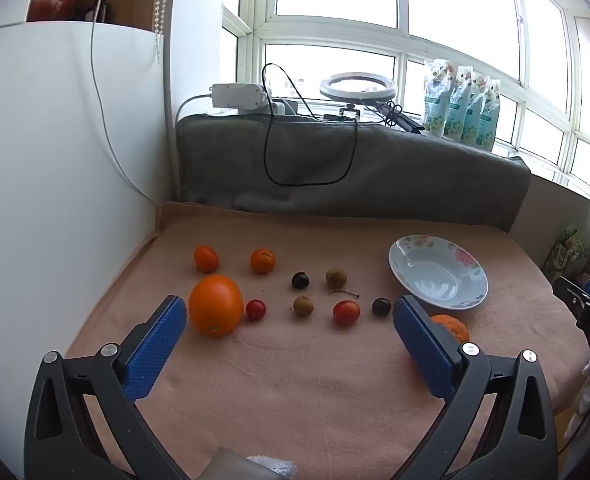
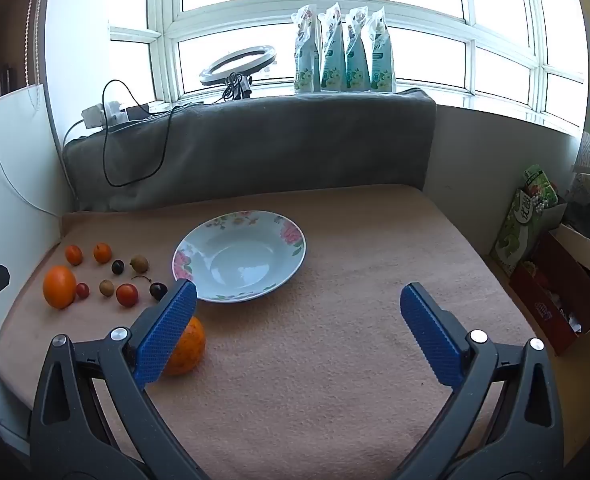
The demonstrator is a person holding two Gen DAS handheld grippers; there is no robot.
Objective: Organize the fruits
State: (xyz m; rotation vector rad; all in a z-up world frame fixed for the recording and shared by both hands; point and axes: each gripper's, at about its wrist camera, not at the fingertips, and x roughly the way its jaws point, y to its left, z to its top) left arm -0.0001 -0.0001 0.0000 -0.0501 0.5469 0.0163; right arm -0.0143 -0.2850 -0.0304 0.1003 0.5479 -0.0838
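Fruit lies on a pink cloth: a large orange (image 1: 215, 305) (image 2: 59, 286), two small tangerines (image 1: 206, 258) (image 1: 262, 261), cherry tomatoes (image 1: 346, 312) (image 1: 255, 309), dark cherries (image 1: 300, 280) and brown longans (image 1: 303, 305). A flowered white plate (image 1: 438, 271) (image 2: 239, 256) stands empty to their right. A second orange (image 2: 187, 346) (image 1: 451, 326) lies near the plate's front, half hidden behind a blue pad. My left gripper (image 1: 289, 318) hangs open in front of the fruit rows. My right gripper (image 2: 297, 300) is open over bare cloth in front of the plate.
A grey blanket (image 2: 255, 144) covers the raised ledge behind the cloth, with a ring light (image 2: 237, 62), cables and several pouches (image 2: 345, 50) on the sill. A white wall (image 1: 55, 160) bounds the left side. Boxes (image 2: 547, 280) stand off the right edge.
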